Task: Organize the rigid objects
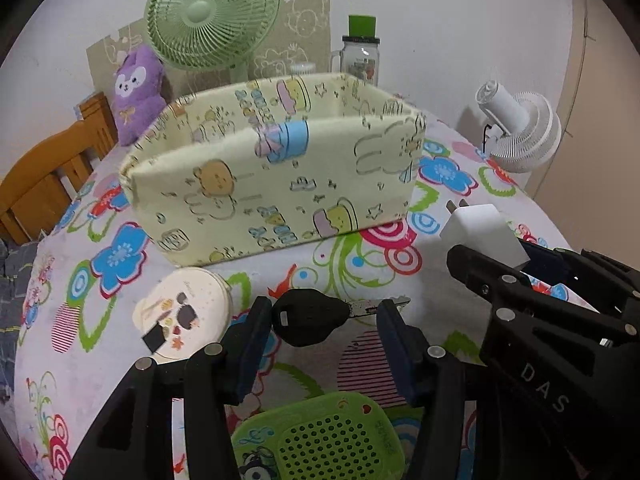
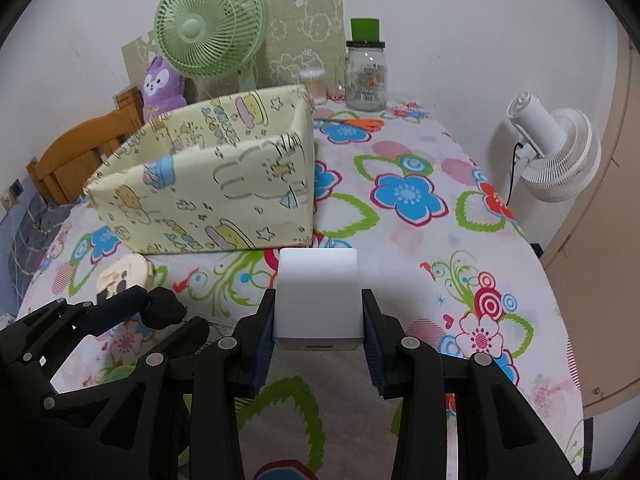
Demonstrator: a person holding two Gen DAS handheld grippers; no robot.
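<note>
My left gripper (image 1: 322, 314) is shut on a black car key (image 1: 310, 318). The key's head presses against the left pad and its metal blade reaches past the right finger. Between the blue pads of my right gripper (image 2: 319, 312) sits a white plug charger (image 2: 318, 300), held firmly; its prongs (image 1: 456, 205) point toward the box. Both grippers hover side by side above the flowered tablecloth (image 2: 420, 240), just in front of a pale yellow fabric box (image 1: 280, 184) with cartoon prints, open at the top. The right wrist view also shows the box (image 2: 208, 200), and the left gripper (image 2: 152, 312) at lower left.
A round cream tin (image 1: 188, 312) lies left of the key and a green speaker (image 1: 320, 440) under the left gripper. Behind the box stand a green fan (image 1: 212, 12), a purple plush (image 1: 136, 92) and a glass jar (image 2: 366, 76). A white fan (image 2: 556, 152) is at right, a wooden chair (image 1: 48, 168) at left.
</note>
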